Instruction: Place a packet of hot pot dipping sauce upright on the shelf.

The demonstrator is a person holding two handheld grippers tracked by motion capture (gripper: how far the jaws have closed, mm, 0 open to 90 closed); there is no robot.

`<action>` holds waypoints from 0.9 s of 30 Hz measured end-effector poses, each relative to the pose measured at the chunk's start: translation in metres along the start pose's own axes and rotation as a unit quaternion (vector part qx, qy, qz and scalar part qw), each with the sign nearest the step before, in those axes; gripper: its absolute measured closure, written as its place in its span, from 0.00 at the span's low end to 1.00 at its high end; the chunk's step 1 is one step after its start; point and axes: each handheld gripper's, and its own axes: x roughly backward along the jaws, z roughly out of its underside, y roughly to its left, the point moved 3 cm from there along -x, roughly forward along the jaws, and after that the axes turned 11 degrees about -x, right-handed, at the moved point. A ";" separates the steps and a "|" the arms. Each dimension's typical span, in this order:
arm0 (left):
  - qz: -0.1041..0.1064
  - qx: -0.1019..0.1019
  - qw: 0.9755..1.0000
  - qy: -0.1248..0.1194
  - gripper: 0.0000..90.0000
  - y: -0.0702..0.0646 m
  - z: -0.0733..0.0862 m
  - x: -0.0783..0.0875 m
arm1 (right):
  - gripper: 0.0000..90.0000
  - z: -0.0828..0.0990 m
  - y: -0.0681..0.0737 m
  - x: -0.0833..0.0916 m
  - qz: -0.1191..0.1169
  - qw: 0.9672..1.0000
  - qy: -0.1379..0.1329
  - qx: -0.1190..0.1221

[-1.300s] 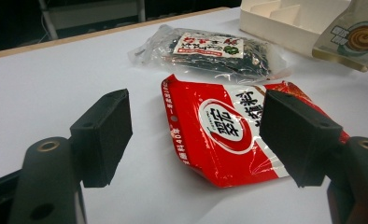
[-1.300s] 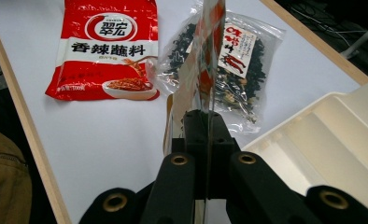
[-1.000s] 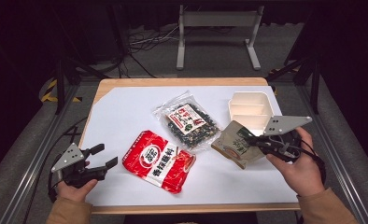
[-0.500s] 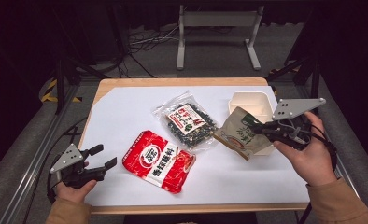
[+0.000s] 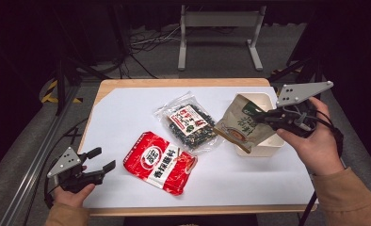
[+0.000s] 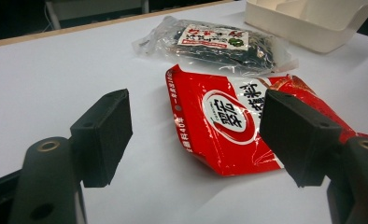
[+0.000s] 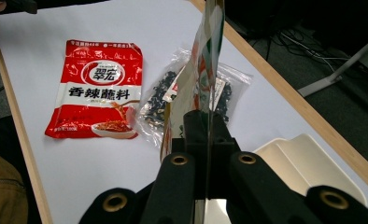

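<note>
My right gripper (image 5: 264,117) is shut on a beige and green snack packet (image 5: 242,125), which hangs tilted in the air over the near-left corner of the white bin (image 5: 268,147). In the right gripper view the packet (image 7: 205,70) stands edge-on, pinched between the jaws of the gripper (image 7: 205,135). A red seasoning packet (image 5: 160,162) lies flat near the table's front. Behind it lies a clear bag of dark dried food (image 5: 188,125). My left gripper (image 5: 101,160) rests open at the front left corner, its jaws (image 6: 196,135) pointing at the red packet (image 6: 233,121) with nothing between them.
The white sheet (image 5: 127,113) covers the wooden table. The bin (image 7: 303,163) has inner dividers and sits at the right side. A metal stand (image 5: 219,28) and cables are on the floor beyond the far edge.
My right gripper has lifted the beige packet off the table and carried it up and toward the white bin. The left gripper has stayed in place.
</note>
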 end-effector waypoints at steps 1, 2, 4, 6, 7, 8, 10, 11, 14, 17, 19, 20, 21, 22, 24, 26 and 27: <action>-0.003 0.001 1.000 0.002 0.29 -0.001 0.001 0.001 | 1.00 -0.002 -0.002 0.001 0.000 1.000 -0.001 0.000; -0.004 0.001 1.000 0.004 0.29 -0.001 0.001 0.002 | 1.00 -0.003 -0.004 0.001 -0.003 1.000 -0.001 0.001; -0.006 0.001 1.000 0.008 0.29 -0.002 0.003 0.003 | 1.00 -0.005 -0.007 0.001 -0.011 1.000 -0.005 0.000; -0.008 0.000 1.000 0.013 0.29 -0.004 0.004 0.005 | 1.00 -0.009 -0.012 0.002 -0.011 1.000 -0.003 0.004; -0.009 0.000 1.000 0.014 0.29 -0.005 0.005 0.005 | 1.00 -0.010 -0.013 0.002 -0.011 1.000 -0.002 0.004; -0.010 -0.002 1.000 0.016 0.29 -0.005 0.006 0.006 | 1.00 -0.011 -0.015 0.001 -0.010 1.000 -0.002 0.005; -0.012 0.002 1.000 0.017 0.29 -0.007 0.007 0.007 | 1.00 -0.014 -0.020 0.001 -0.010 1.000 -0.002 0.007; -0.013 0.000 1.000 0.019 0.29 -0.007 0.008 0.008 | 1.00 -0.015 -0.022 0.001 -0.010 1.000 -0.003 0.008; -0.014 0.002 1.000 0.019 0.29 -0.008 0.009 0.010 | 1.00 -0.019 -0.029 -0.001 -0.008 1.000 -0.002 0.014; -0.014 -0.002 1.000 0.021 0.29 -0.009 0.009 0.010 | 1.00 -0.023 -0.035 -0.002 0.000 1.000 0.001 0.025; -0.015 0.000 1.000 0.021 0.29 -0.008 0.010 0.011 | 1.00 -0.026 -0.040 -0.004 0.007 0.999 0.005 0.036; -0.015 0.000 1.000 0.021 0.29 -0.008 0.010 0.011 | 1.00 -0.028 -0.043 -0.005 0.010 0.999 0.008 0.040; -0.015 0.003 1.000 0.020 0.29 -0.008 0.010 0.011 | 1.00 -0.028 -0.043 -0.005 0.010 0.999 0.008 0.040; -0.015 0.003 1.000 0.020 0.29 -0.008 0.010 0.012 | 1.00 -0.029 -0.045 -0.006 0.008 0.999 0.008 0.042; -0.015 0.002 1.000 0.020 0.29 -0.007 0.010 0.011 | 1.00 -0.033 -0.050 -0.008 0.004 0.999 0.006 0.046; -0.015 0.002 1.000 0.019 0.29 -0.007 0.010 0.011 | 1.00 -0.036 -0.055 -0.010 -0.001 0.999 0.007 0.048; -0.014 0.003 1.000 0.018 0.29 -0.007 0.009 0.011 | 1.00 -0.037 -0.056 -0.011 -0.001 0.999 0.009 0.054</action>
